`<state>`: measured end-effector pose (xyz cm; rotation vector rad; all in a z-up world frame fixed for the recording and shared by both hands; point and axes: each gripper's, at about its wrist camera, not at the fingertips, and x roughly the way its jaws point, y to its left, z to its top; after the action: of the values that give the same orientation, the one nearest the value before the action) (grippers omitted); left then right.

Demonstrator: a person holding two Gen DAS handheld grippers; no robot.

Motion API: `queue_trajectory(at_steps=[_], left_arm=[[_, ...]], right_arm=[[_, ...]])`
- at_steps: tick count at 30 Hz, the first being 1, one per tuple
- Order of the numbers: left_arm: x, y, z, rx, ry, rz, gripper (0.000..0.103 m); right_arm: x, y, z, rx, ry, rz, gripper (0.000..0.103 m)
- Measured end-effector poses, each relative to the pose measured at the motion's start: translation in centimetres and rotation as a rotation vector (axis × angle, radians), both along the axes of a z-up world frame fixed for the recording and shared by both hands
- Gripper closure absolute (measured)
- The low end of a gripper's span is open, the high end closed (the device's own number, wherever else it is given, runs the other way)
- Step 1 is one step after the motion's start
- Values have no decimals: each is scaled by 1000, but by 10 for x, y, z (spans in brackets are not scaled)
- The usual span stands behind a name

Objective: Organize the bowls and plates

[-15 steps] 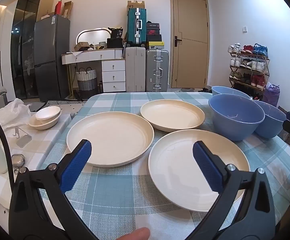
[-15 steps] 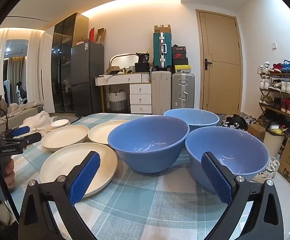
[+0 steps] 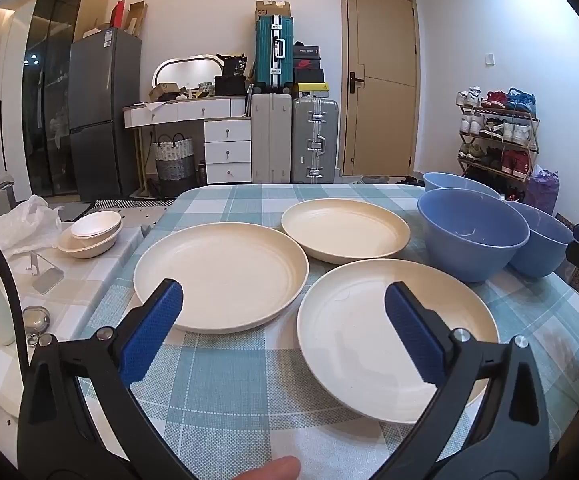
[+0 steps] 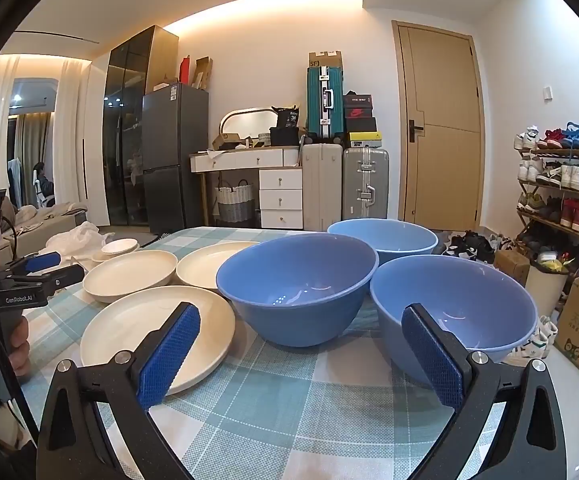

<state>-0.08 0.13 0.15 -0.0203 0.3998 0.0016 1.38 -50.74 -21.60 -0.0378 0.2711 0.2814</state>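
Checked tablecloth (image 3: 225,380), "SF" box (image 4: 324,59), "GenRobot.AI" left gripper (image 3: 283,312) open, right gripper (image 4: 301,340) open

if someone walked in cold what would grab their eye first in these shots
Three big blue bowls crowd the right side of the checked tablecloth, one in front of the right gripper. Three cream plates lie flat and separate to their left, ahead of the left gripper. Both grippers hang with jaws wide and empty.
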Motion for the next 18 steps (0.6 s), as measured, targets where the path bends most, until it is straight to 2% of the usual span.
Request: queue_trajectory(at_steps=[18], left_arm=[[4, 1, -2, -4, 3, 0, 2]], right_arm=[[0, 0, 0, -2, -4, 0, 0]])
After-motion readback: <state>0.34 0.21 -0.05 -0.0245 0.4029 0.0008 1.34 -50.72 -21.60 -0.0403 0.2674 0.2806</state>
